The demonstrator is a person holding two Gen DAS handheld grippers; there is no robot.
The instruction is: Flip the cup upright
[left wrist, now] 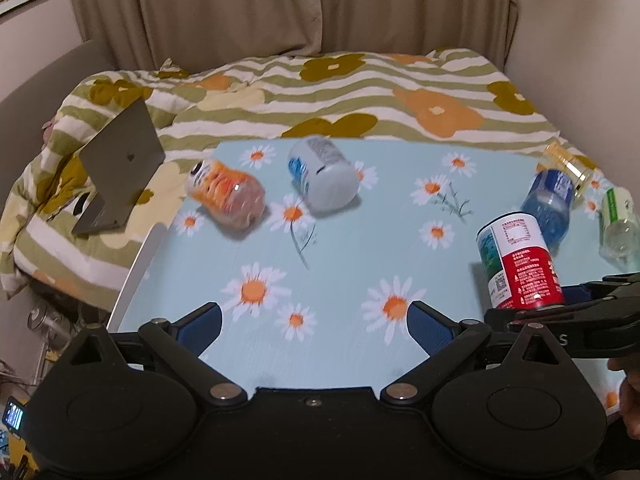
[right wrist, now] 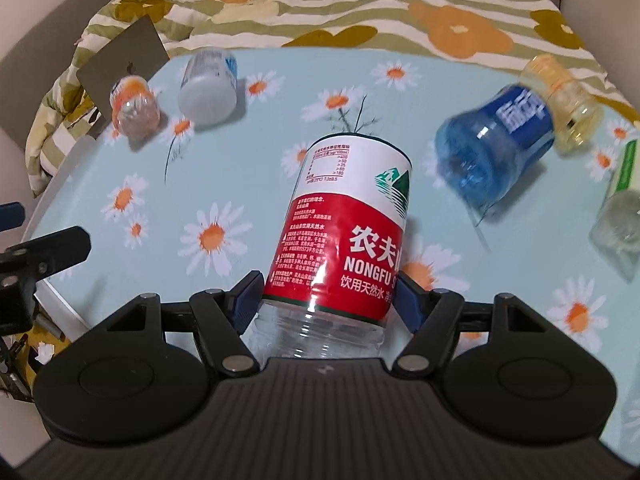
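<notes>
The right gripper (right wrist: 328,298) clasps a light, thin, crushable red-labelled cup (right wrist: 352,232) at its clear base near the table's (right wrist: 256,216) near edge, left gripper (left wrist: 314,324) spread empty.

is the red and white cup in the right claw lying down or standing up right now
Roughly upright, slightly tilted. The red and white cup is clamped low in the right claw; the left view shows it standing, not lying like the others.

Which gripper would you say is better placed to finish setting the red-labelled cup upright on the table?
The right gripper: its fingers are already closed on the red-labelled cup, low on its body. The left gripper is open, holding nothing, over bare tablecloth.
</notes>
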